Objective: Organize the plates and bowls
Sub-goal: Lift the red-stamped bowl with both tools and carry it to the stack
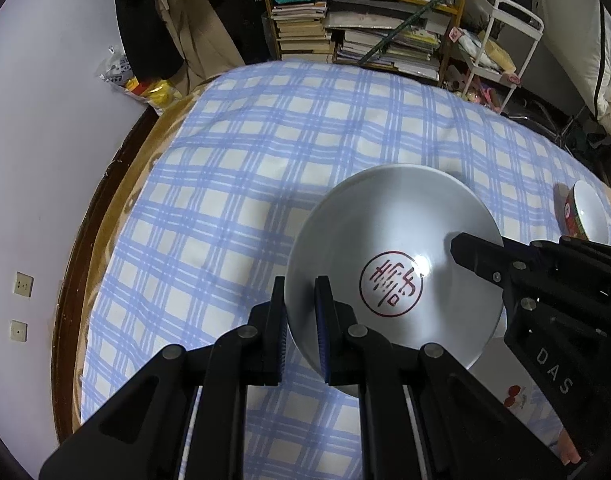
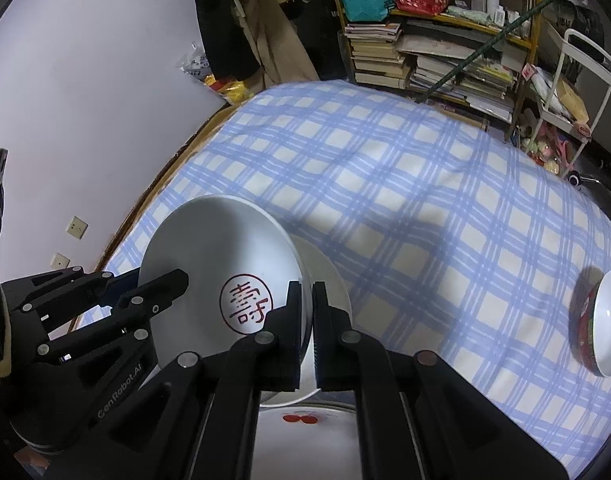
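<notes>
Plaid cloth (image 1: 233, 184) | white bowl (image 1: 393, 240) btwn L gripper (image 1: 301, 320) & R gripper (image 2: 305, 332), both clamping rim

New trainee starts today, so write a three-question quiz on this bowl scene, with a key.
1. True or false: only the left tongs grip the white bowl.
2. What is printed inside the white bowl? A. a round red seal; B. a blue flower; C. nothing.
3. Fill in: the red-patterned bowl sits on a cloth checked white and ____.
Key: 1 false, the right tongs clamp the opposite rim; 2 A; 3 blue.
</notes>
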{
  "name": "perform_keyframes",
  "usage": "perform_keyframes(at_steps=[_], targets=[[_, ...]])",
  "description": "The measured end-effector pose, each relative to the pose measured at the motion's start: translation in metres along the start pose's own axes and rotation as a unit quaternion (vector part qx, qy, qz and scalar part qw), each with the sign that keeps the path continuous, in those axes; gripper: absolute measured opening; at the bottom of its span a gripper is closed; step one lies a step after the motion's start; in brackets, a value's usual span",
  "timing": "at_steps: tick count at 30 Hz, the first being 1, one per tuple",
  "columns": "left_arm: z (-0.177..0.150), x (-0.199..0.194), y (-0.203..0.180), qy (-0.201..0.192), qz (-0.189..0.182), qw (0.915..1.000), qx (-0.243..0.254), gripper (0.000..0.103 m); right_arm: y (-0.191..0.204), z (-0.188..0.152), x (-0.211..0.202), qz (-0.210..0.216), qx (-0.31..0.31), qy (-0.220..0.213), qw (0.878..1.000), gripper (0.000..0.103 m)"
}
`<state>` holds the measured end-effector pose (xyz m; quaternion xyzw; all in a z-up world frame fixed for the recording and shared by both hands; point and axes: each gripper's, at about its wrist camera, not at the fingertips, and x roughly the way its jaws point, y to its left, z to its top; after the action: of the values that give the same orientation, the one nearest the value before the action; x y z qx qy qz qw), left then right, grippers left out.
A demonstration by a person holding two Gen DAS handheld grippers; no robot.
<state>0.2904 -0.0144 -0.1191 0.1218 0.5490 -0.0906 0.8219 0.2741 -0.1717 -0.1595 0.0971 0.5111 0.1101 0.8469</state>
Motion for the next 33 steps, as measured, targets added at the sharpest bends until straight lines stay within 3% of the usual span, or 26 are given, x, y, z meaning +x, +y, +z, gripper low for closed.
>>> perform_keyframes(at_steps=[20,23,33], targets=[[-0.017,0.022,-0.003,0.019,0.005,0.9997,0.013,0.013,0.007,-0.019,0.03,-0.026,-0.04,0.034,0.998,0.007],[-0.018,0.021,-0.008,0.015,0.003,0.9997,0.02,0.013,0.005,-0.02,0.03,-0.021,-0.035,0.028,0.999,0.012],[-0.012,0.007,-0.011,-0.007,0.023,0.9994,0.025,0.013,-0.003,-0.017,0.012,-0.013,-0.027,0.0,1.0,0.012]])
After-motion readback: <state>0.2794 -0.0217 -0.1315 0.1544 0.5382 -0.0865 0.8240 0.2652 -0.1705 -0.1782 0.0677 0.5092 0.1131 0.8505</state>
